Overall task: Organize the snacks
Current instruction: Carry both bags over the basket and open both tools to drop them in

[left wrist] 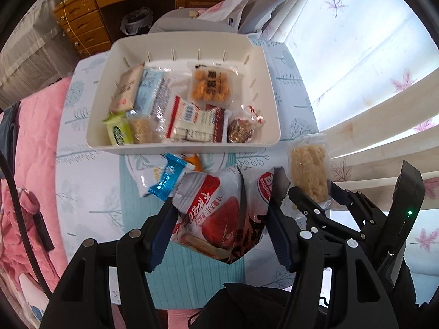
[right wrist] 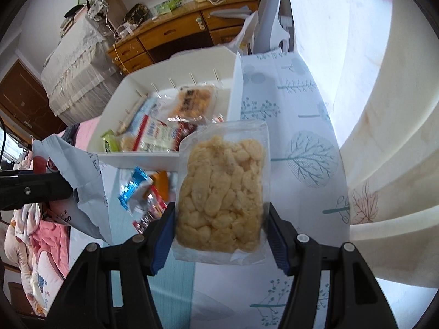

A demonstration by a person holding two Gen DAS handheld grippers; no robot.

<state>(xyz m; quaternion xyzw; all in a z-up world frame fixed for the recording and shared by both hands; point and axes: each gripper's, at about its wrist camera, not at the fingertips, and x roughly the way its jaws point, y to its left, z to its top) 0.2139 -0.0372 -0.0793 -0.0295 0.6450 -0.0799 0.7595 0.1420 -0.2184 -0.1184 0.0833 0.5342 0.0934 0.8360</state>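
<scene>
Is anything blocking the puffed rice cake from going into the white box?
Nothing visible does. The right gripper holds the rice cake up in the air, above the loose snacks on the table, with open air between it and the near wall of the white box.

A wooden desk (left wrist: 90, 8) stands behind, a pink blanket (left wrist: 30, 142) left — pale curtains (left wrist: 370, 63) right.

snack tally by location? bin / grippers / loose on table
In the white bin: 7 packets
Held by the left gripper: 1, the red-and-white bag
Held by the right gripper: 1, the clear puffed-rice pack
Loose on the table: about 3, overlapping, count uncertain
Total: about 12
</scene>
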